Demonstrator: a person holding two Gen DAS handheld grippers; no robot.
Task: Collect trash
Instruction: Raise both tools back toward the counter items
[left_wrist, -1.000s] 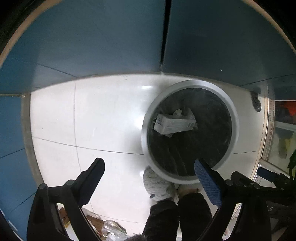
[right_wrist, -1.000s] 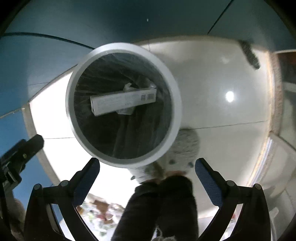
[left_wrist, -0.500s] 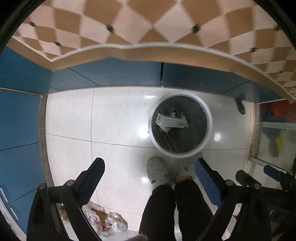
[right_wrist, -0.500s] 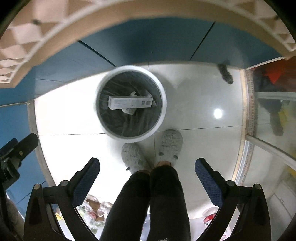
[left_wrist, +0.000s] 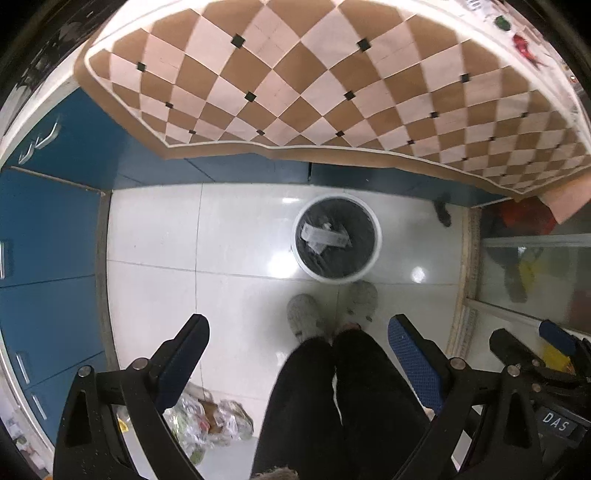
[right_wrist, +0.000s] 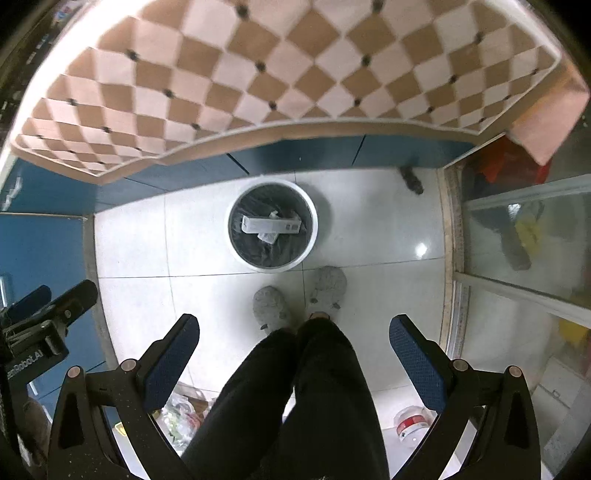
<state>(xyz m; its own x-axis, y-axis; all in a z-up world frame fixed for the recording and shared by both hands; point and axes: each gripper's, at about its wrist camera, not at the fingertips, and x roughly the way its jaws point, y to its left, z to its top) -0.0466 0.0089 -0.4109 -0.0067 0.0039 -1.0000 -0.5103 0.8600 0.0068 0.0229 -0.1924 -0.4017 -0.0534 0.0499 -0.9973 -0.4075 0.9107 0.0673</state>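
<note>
You are holding both tongs high above the floor, pointing down. Your left tongs are standing spread wide with nothing between the blue pads, and your right tongs are spread just as wide and likewise carrying nothing.

The trash bin is sitting on the white tiled floor, just in front of your grey slippers and close to the blue cabinets. It is round, white-rimmed and lined with a dark bag. Inside it a long white carton is lying flat across the bag, with some smaller crumpled white scraps tucked under it (what they are is too small to tell).

The surface with the brown and pink checked covering is filling the top of both views, its edge overhanging the cabinets. In the left wrist view its far right corner is carrying a few small red and green items, too blurred to name.

Behind your legs, on the floor at the lower left, a clear plastic bag stuffed with mixed wrappers is lying beside the cabinet base. In the right wrist view a small red and white container is resting on the floor at the lower right, well apart from the bin. A glass door is running along the right side.
</note>
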